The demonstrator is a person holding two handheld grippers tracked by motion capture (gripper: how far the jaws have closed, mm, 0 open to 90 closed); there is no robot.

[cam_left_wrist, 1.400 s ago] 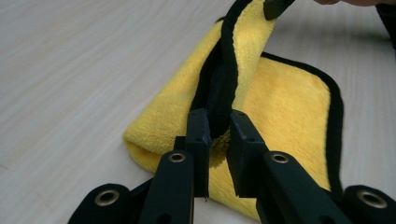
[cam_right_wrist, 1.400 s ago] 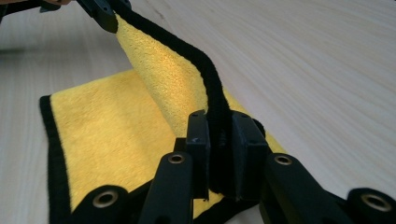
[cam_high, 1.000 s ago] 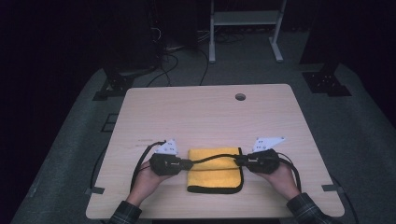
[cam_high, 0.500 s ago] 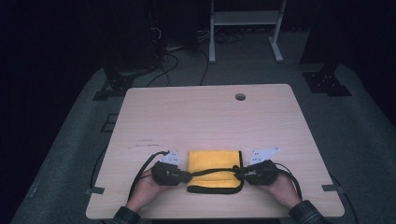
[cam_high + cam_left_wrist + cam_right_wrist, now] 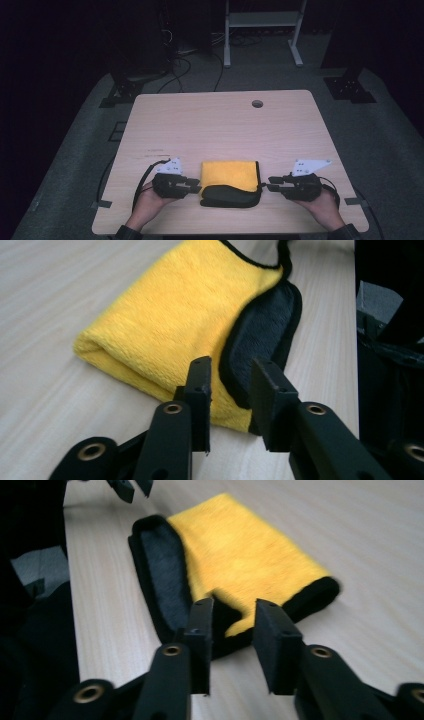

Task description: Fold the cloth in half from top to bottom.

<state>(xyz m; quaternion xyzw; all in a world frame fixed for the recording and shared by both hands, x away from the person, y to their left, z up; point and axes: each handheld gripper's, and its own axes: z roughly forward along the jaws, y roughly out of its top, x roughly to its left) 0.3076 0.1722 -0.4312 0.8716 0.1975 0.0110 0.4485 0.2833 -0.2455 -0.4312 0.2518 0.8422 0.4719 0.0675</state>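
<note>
A folded yellow cloth (image 5: 230,173) lies near the table's front edge, with its dark grey underside turned over as a flap (image 5: 228,196) along the near side. My left gripper (image 5: 198,188) is open at the cloth's left end, its tips just short of the flap. In the left gripper view the jaws stand apart (image 5: 230,390) in front of the yellow fold (image 5: 185,315) and grey flap (image 5: 265,340). My right gripper (image 5: 270,183) is open a little off the cloth's right end. Its view has the spread jaws (image 5: 234,630) before the cloth's black-edged corner (image 5: 250,560).
The wooden table (image 5: 215,125) has a cable hole (image 5: 257,103) at the back right. Cables trail from both grippers over the table's sides. A white metal frame (image 5: 260,20) and floor cables lie beyond the far edge.
Both grippers brought the cloth's dark edge toward the near side, laid it down as a flap and let go. They now sit just off each end.
</note>
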